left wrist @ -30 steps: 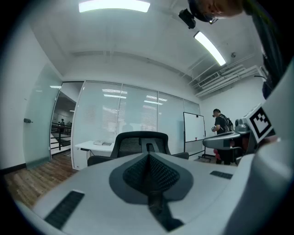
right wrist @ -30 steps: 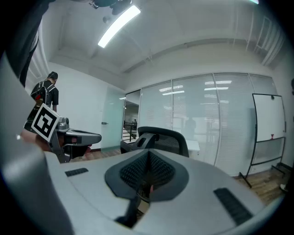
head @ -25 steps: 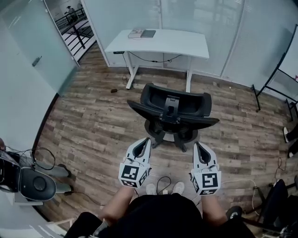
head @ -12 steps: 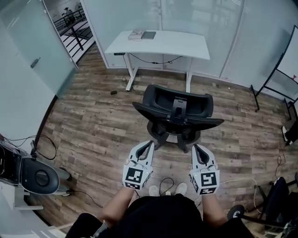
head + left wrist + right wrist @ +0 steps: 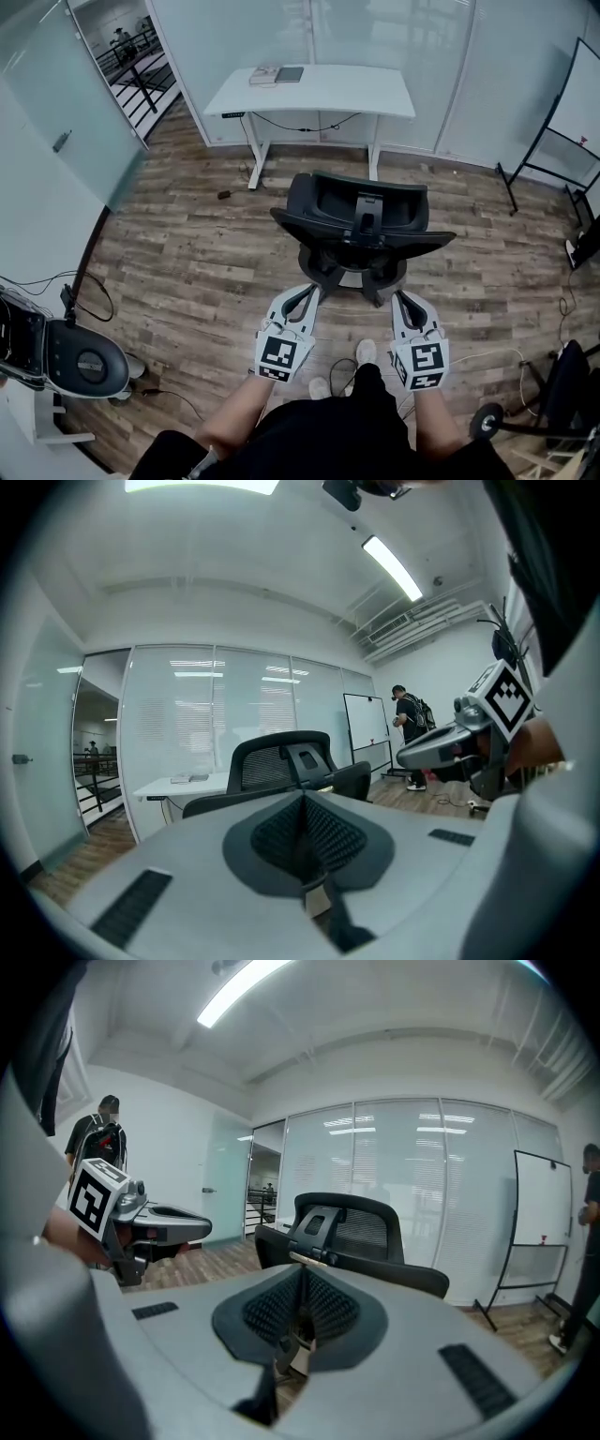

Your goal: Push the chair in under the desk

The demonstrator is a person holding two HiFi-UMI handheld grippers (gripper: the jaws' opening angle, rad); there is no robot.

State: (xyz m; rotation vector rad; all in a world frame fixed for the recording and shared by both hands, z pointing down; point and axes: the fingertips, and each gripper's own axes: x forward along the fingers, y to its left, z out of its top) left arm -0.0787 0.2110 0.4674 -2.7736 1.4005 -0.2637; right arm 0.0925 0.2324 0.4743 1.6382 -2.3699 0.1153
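Observation:
A black office chair (image 5: 361,225) stands on the wood floor with its back toward me, a short way out from the white desk (image 5: 309,89) by the glass wall. Both of my grippers hover just behind the chair's backrest without touching it. The left gripper (image 5: 308,293) is shut and empty, and so is the right gripper (image 5: 404,299). Past the shut left jaws (image 5: 303,797), the left gripper view shows the chair (image 5: 281,759) and the desk (image 5: 183,785). The right gripper view shows the chair (image 5: 352,1230) ahead of its shut jaws (image 5: 302,1274).
Books (image 5: 277,75) lie on the desk's left end. A whiteboard on a stand (image 5: 562,122) is at the right, a glass door (image 5: 66,122) at the left. A grey machine (image 5: 70,354) with cables sits lower left, another chair's base (image 5: 548,408) lower right. A person (image 5: 410,733) stands by the whiteboard.
The person has stepped forward, one foot now ahead of the other. Both grippers have come forward with the body and stay close behind the chair's back; their jaws look unchanged.

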